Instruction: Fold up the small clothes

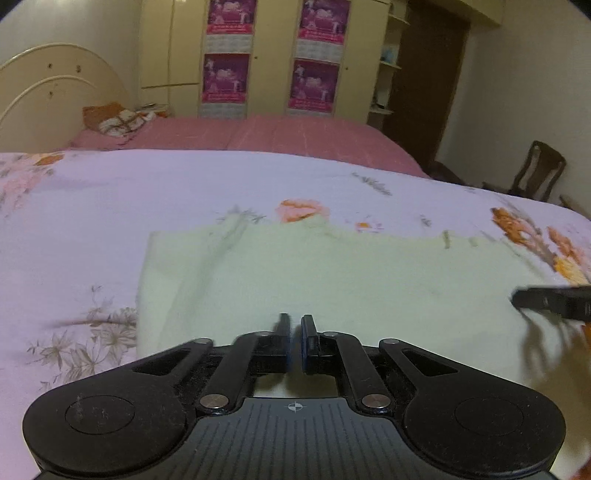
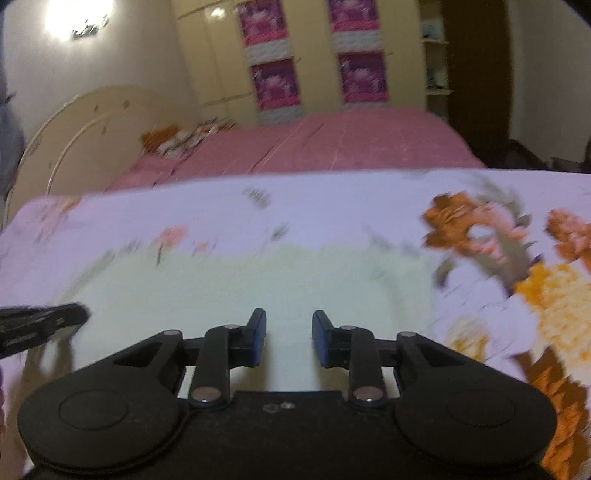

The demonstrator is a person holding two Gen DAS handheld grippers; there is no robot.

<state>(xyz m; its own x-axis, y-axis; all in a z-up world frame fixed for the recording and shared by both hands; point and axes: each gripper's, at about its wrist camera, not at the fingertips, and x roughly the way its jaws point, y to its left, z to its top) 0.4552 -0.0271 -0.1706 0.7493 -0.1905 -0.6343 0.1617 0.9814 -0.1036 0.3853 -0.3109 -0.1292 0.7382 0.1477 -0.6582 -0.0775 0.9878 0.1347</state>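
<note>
pale green garment (image 1: 332, 280) lies flat on the floral sheet (image 1: 110, 199). left tongs (image 1: 295, 328) look pressed nearly together, perhaps pinching its near edge; right tongs (image 2: 289, 325) are spread above it.

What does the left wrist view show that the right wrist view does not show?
Only the left wrist view shows the wooden chair by the far wall, and the left claw with its jaws nearly closed. Only the right wrist view shows the bright lamp on the wall, and the right claw with jaws apart. Both show the pale green cloth flat on the floral sheet, the pink bed and the wardrobe posters.
</note>
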